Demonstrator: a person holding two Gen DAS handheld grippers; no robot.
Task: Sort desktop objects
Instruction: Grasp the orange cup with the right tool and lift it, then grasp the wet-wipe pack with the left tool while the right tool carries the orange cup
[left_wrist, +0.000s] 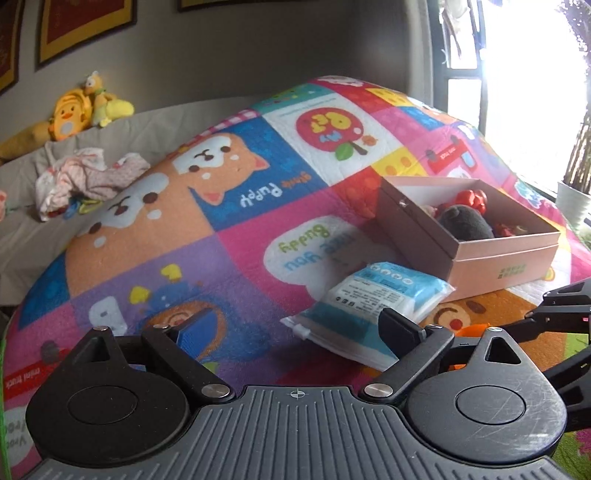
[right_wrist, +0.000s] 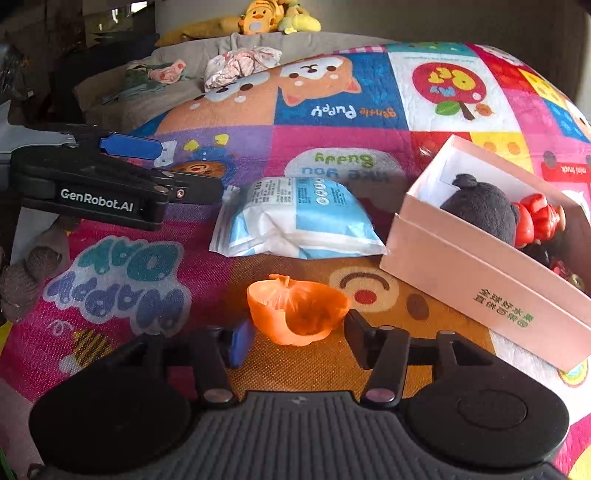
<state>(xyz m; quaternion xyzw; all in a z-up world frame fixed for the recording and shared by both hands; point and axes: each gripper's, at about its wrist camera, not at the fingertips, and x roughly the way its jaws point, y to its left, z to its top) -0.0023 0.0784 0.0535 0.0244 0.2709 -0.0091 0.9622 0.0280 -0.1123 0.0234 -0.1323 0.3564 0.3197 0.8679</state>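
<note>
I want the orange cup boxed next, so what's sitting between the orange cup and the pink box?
Nothing: in the right wrist view only bare play mat separates the orange cup from the pink box. The blue-and-white packet lies farther back.

1. The black left gripper (left_wrist: 291, 328) tilts gently downward, jaws spread wide with nothing between them.
2. The black right gripper (right_wrist: 301, 338) pitches down more steeply, jaws partly apart, not pressing on anything.
</note>
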